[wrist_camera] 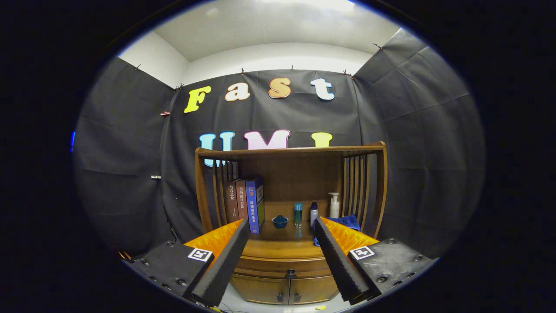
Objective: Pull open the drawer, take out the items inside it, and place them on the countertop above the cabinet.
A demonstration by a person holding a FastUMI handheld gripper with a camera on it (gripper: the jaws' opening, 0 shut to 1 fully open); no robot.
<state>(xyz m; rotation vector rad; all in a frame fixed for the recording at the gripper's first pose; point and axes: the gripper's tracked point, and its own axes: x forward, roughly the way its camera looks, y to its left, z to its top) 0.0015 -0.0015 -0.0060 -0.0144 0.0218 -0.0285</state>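
A glossy wooden cabinet (284, 278) with curved front and slatted side rails stands beyond the tongs (282, 228), whose ribbed foam fingers are spread wide, holding nothing. Its drawer (282, 264) is closed, a small dark knob (290, 274) at its lower edge. On the counter (282, 248): three upright hardback books (247, 204), crumpled blue cloth (347, 221), white pump bottle (334, 205), two slim bottles (298, 214), round blue bowl (279, 221).

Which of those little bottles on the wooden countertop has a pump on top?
The white bottle, rightmost of the three, beside the side slats. The teal bottle and the blue-capped bottle have plain caps. The open fingers touch none.
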